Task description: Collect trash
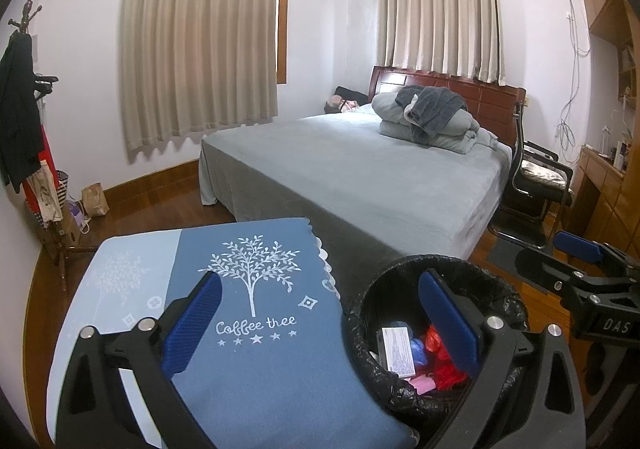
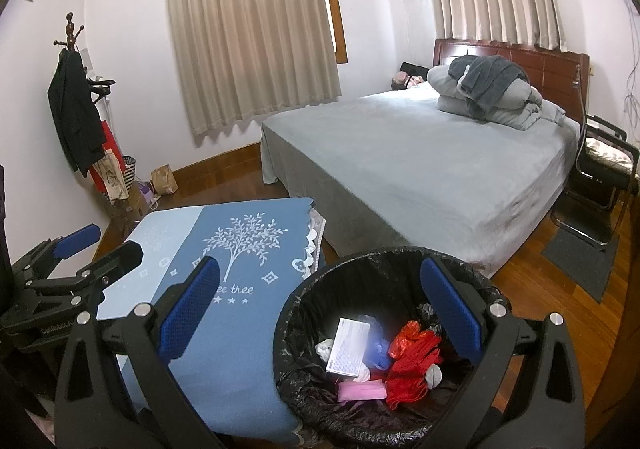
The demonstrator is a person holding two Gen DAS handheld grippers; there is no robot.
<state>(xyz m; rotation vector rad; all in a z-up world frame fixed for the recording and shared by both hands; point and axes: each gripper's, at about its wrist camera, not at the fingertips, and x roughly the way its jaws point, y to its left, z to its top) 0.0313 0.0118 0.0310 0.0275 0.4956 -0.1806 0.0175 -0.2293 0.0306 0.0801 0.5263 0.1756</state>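
Observation:
A round bin with a black liner [image 2: 320, 281] stands on the floor beside a low table. In it lie a white printed card [image 2: 348, 345], red plastic [image 2: 416, 353], a blue wad [image 2: 380, 353] and a pink mask [image 2: 362, 389]. The bin also shows in the left wrist view [image 1: 360, 313]. My right gripper [image 2: 320, 313] is open and empty, with its right finger over the bin. My left gripper [image 1: 320, 325] is open and empty above the table's edge and the bin. Each gripper shows in the other's view: the right gripper [image 1: 552, 253] and the left gripper [image 2: 100, 245].
The low table carries a blue "Coffee tree" cloth [image 1: 256, 369]. A bed with a grey cover [image 1: 360, 169] stands behind, with folded bedding at its head. A coat rack [image 2: 76, 109] and bags stand at the left wall. A black chair [image 1: 536, 185] stands right of the bed.

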